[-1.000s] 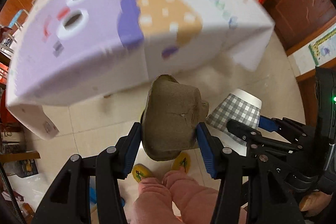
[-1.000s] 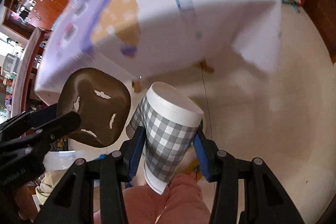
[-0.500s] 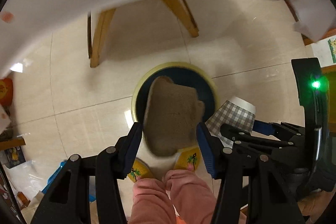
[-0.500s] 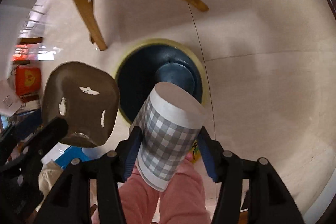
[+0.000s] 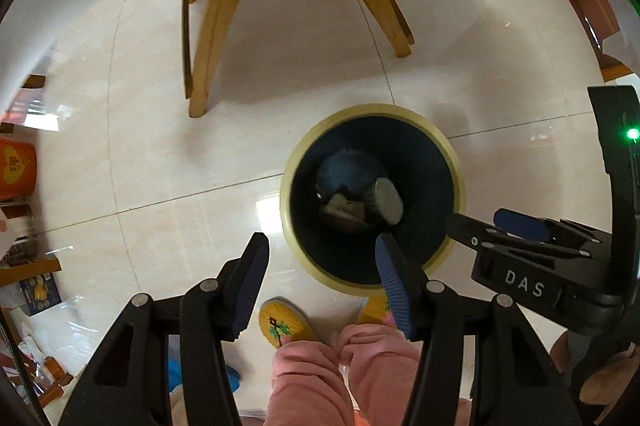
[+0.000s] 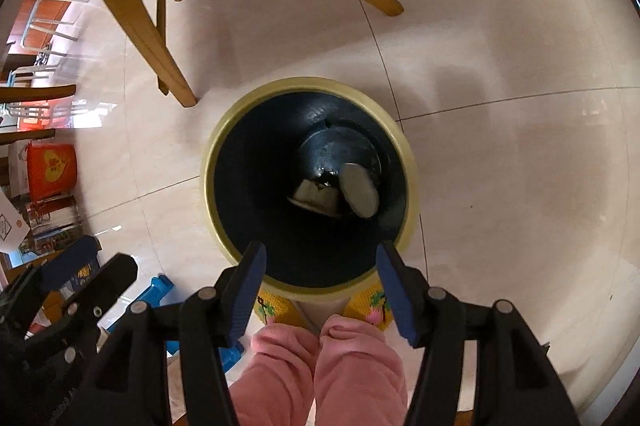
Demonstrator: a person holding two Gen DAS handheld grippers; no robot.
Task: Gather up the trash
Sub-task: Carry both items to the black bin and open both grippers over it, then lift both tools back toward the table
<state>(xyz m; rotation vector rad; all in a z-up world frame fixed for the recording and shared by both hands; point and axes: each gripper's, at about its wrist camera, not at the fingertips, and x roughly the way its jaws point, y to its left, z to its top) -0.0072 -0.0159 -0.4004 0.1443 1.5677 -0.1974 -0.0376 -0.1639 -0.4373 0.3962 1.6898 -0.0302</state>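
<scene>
Both sets of tongs point down over a dark bin with a pale yellow rim (image 6: 412,162) on the tiled floor (image 6: 500,106). The left tongs (image 5: 320,246) stand apart with nothing between them; so do the right tongs (image 6: 320,254). At the bin's bottom, toward 5 o'clock, lie a cup (image 6: 358,188) and a brownish lump of trash (image 6: 314,195), touching.
</scene>
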